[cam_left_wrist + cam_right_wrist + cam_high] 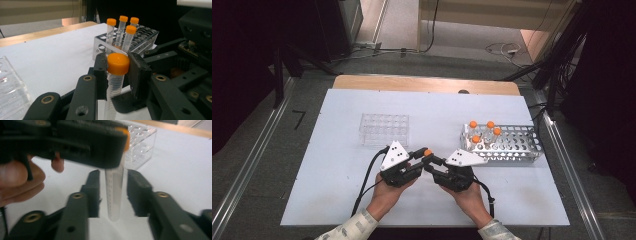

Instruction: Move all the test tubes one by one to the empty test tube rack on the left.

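Observation:
A clear tube with an orange cap point(118, 63) hangs upright just above the white tabletop. My left gripper point(117, 72) is shut on its cap, one jaw on each side. In the high view both grippers meet at the table's front middle, the left gripper point(424, 155) holding the orange cap point(428, 152). My right gripper point(113, 192) stands open, its jaws astride the tube's graduated body point(114, 195) with a gap on each side. From the right, the right gripper point(432, 163) points toward the left one.
A metal rack point(512, 147) with several orange-capped tubes point(484, 131) stands at the right. An empty clear plastic rack point(383, 129) sits behind the left gripper. The white board point(337, 165) lies on a wooden table, with cables on the floor beyond it.

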`<state>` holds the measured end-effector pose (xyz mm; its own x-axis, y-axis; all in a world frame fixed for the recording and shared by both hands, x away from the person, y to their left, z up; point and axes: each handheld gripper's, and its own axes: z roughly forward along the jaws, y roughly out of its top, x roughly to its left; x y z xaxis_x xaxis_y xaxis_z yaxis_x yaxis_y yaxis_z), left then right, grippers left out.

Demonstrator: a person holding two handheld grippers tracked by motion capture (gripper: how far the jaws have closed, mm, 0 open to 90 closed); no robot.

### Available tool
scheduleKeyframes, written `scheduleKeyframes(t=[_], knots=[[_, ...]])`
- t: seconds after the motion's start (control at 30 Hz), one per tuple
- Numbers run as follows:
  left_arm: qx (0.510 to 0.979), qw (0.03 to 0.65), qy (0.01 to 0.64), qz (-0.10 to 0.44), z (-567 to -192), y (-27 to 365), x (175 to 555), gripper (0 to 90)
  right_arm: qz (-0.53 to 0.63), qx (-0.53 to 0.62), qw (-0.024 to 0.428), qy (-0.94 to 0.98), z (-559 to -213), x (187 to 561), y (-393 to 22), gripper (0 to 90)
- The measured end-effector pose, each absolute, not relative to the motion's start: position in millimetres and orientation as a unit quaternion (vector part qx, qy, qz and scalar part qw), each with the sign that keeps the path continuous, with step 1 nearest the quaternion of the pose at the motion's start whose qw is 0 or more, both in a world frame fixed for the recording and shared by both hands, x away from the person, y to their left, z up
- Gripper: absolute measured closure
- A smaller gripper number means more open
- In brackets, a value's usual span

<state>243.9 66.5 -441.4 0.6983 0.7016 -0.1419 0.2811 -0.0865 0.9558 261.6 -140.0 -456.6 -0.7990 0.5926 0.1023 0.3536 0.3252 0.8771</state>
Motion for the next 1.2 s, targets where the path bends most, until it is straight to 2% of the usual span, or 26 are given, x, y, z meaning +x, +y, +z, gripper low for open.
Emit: scheduleKeyframes(t=[0.13,0.23,0.7,1.2], knots=[[0.702,0.588,0.36,0.178,-439,77,248,69.7,0.493,0.291,0.129,0.809,-455,257,-150,36.1],[0.689,0.595,0.376,0.173,-436,87,253,69.8,0.489,0.3,0.135,0.807,-452,252,-165,32.0],[0.646,0.601,0.428,0.196,-414,125,282,69.8,0.492,0.36,0.158,0.777,-448,242,-232,31.4],[0.634,0.589,0.447,0.225,-401,137,305,69.8,0.494,0.374,0.163,0.768,-448,244,-242,31.9]])
